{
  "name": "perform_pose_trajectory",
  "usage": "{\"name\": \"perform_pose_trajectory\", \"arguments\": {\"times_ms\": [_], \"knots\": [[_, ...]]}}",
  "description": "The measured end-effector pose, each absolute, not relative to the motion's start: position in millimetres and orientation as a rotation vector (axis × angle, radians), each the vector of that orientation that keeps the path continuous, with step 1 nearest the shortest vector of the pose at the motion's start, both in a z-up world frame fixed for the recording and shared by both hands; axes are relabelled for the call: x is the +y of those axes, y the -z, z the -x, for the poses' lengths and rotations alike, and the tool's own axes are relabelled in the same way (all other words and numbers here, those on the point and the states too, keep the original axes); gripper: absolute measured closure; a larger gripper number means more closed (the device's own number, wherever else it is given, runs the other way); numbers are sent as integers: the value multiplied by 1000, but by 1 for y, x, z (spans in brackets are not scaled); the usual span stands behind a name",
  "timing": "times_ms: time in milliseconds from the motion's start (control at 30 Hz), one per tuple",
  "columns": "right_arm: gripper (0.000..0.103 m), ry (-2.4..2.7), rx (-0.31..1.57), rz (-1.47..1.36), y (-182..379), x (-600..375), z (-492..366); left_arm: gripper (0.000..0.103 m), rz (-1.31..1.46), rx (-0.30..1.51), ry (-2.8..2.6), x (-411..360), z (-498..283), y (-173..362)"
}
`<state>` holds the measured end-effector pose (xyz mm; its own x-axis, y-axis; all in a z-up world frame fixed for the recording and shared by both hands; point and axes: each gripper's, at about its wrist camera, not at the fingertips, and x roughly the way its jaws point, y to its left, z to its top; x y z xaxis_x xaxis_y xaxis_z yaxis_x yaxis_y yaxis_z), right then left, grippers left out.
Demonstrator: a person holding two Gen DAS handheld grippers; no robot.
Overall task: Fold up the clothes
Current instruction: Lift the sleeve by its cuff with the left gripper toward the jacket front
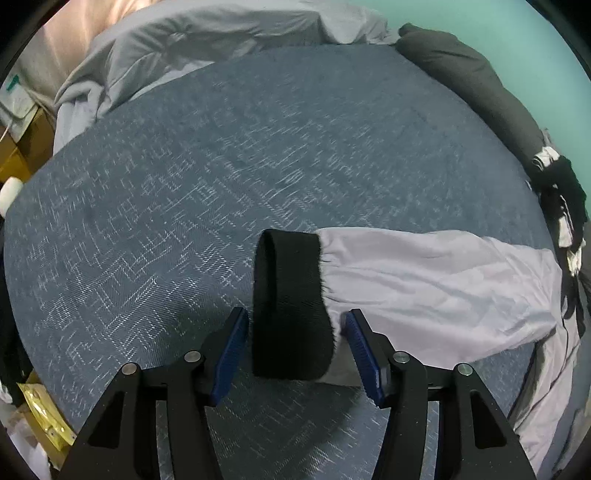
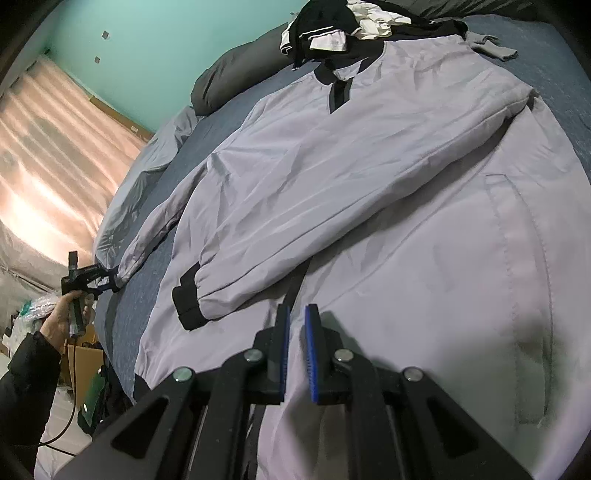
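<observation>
A pale lavender jacket (image 2: 369,192) with black collar and cuffs lies spread on the blue bedspread (image 1: 221,166). One sleeve is folded across its front, black cuff (image 2: 188,299) at the left. The other sleeve (image 1: 436,284) stretches out sideways. My left gripper (image 1: 293,332) is open, its blue pads on either side of that sleeve's black cuff (image 1: 290,302); it also shows small in the right wrist view (image 2: 110,280), at the sleeve end. My right gripper (image 2: 297,325) hovers over the jacket's lower front, jaws nearly closed with a narrow gap, holding nothing.
A grey duvet (image 1: 177,48) is bunched at the far side of the bed. A dark pillow (image 1: 461,81) and a pile of black and white clothes (image 2: 343,26) lie by the teal wall. Cardboard boxes (image 2: 85,365) and bags stand beside the bed.
</observation>
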<state>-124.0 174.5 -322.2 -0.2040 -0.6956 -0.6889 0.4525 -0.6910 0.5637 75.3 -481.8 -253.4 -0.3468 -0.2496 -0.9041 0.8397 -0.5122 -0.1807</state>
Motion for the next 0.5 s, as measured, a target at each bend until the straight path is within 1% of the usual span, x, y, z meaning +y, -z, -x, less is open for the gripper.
{"name": "perform_pose_trajectory", "arguments": {"times_ms": [100, 233, 267, 300, 433, 467, 500], "knots": [[93, 1965, -307, -1302, 323, 176, 126, 42, -1137, 893, 1942, -482, -73, 262], [93, 1967, -305, -1306, 324, 176, 126, 43, -1113, 884, 1949, -483, -70, 265], [93, 1968, -304, -1307, 324, 176, 126, 47, -1109, 873, 1952, -484, -69, 265], [93, 1967, -304, -1307, 325, 176, 126, 59, -1108, 860, 1960, -482, -68, 264], [94, 1968, -303, -1305, 325, 176, 126, 71, -1117, 809, 1984, -478, -58, 259], [93, 1969, -303, -1304, 325, 176, 126, 77, -1117, 802, 1989, -477, -57, 256], [93, 1969, -303, -1303, 324, 177, 125, 85, -1112, 798, 1994, -476, -56, 254]]}}
